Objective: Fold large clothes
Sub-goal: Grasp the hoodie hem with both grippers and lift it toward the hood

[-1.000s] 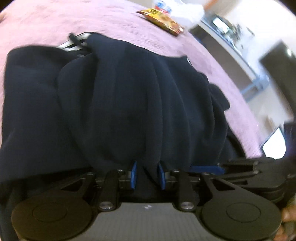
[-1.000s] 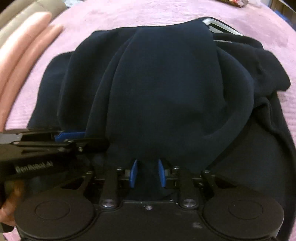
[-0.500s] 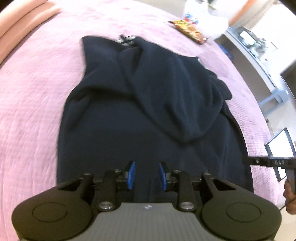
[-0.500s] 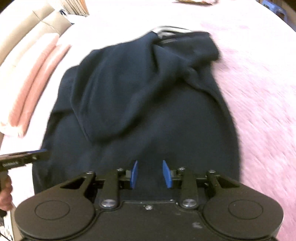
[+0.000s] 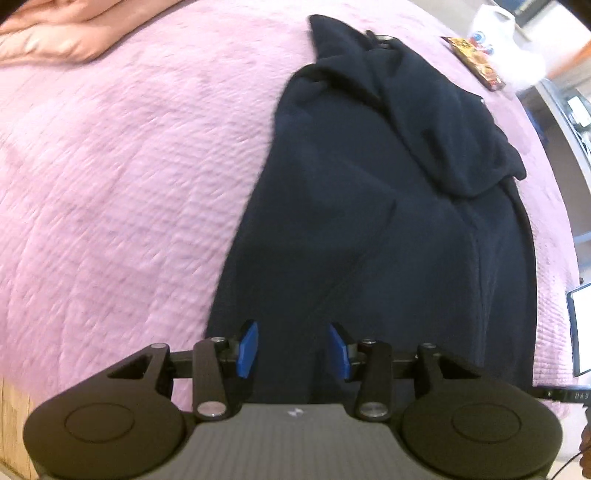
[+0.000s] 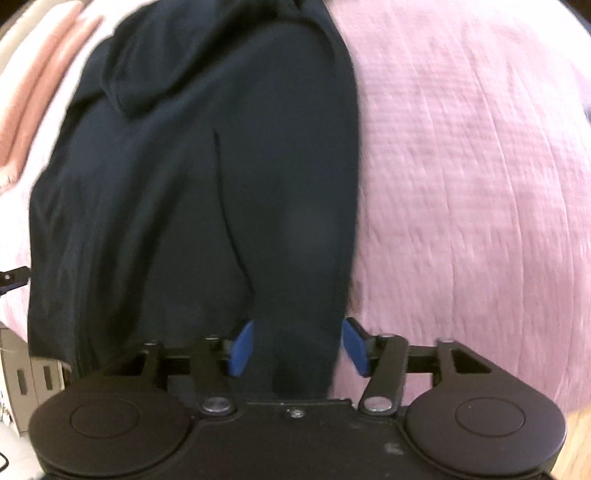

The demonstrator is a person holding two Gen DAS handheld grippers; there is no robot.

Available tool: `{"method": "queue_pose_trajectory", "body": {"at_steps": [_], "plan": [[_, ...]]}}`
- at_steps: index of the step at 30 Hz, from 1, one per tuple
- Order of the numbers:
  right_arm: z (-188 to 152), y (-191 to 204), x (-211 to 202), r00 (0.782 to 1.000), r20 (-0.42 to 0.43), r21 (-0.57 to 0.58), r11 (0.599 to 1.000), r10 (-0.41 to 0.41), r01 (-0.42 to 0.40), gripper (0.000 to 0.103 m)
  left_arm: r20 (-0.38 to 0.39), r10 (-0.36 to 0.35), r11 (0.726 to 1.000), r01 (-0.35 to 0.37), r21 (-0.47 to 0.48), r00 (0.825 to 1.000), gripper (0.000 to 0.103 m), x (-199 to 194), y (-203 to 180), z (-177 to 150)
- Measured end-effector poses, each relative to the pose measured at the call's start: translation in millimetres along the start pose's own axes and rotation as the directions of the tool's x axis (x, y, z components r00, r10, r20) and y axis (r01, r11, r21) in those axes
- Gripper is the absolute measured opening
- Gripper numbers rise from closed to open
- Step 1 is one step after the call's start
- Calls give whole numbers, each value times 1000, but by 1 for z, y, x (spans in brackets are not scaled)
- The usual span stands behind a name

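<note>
The dark garment [image 5: 388, 221] lies spread along the pink bedspread [image 5: 129, 166], its long body running away from both cameras and a folded flap lying across its far half. In the left view the garment fills the right half of the picture, bare bedspread to its left. In the right view the garment [image 6: 192, 184] sits left of centre, bare bedspread [image 6: 480, 184] on the right.

Left tool [image 5: 293, 349]: blue pads spread wide, hovering over the near hem, dark cloth showing between them but nothing pinched. Right tool [image 6: 297, 347]: also wide apart, and a ridge of fabric rises into the gap between the pads; the pads do not press on it.

Only the left view catches the far end of the bed: a snack packet [image 5: 476, 62] lying flat on the bedspread beyond the garment, a white plastic bag [image 5: 513, 40] just past it with blurred printing, its contents not legible. It also shows peach pillows [image 5: 55, 33] at top left and a bright screen [image 5: 581, 328] at the right edge. The right view alone shows a cardboard box [image 6: 33, 373] at lower left, below the bed edge.
</note>
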State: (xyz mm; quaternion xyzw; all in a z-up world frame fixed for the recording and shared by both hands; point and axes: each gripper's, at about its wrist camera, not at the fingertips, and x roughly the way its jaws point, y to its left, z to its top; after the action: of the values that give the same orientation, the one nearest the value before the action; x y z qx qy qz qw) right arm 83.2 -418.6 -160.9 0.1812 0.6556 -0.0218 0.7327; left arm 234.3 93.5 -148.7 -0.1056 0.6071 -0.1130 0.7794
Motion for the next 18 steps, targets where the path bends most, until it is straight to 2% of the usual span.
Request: {"method": "queue_pose_trajectory", "body": {"at_steps": [5,7,11,13,15,16,18], "plan": [[-21,-8,2,999,-44,7,1000,17,-17,70,2,11,996,-10,-91,1000,47,-12,26,-19],[-22,-12,4,998,-50,29,999,34,-32,70,-22,-13,991,10,-131,1000,58,-10,38,-25],[-23,-21,11,996,-64,78,995,61,-56,71,-75,-24,987,11,-163,997,61,3,46,-30],[-25,-22,14,995,-72,81,995,72,-66,71,-99,-68,982,49,-184,993,67,12,52,-33],[-26,-24,19,993,-79,91,993,85,-78,74,-106,-142,965,114,-235,984,74,21,60,-37],[-26,-25,21,992,-83,102,991,96,-87,74,-94,-158,960,130,-249,983,78,23,61,-39],[-27,-27,22,990,-88,118,988,113,-103,76,-80,-166,956,140,-257,983,78,26,61,-39]]}}
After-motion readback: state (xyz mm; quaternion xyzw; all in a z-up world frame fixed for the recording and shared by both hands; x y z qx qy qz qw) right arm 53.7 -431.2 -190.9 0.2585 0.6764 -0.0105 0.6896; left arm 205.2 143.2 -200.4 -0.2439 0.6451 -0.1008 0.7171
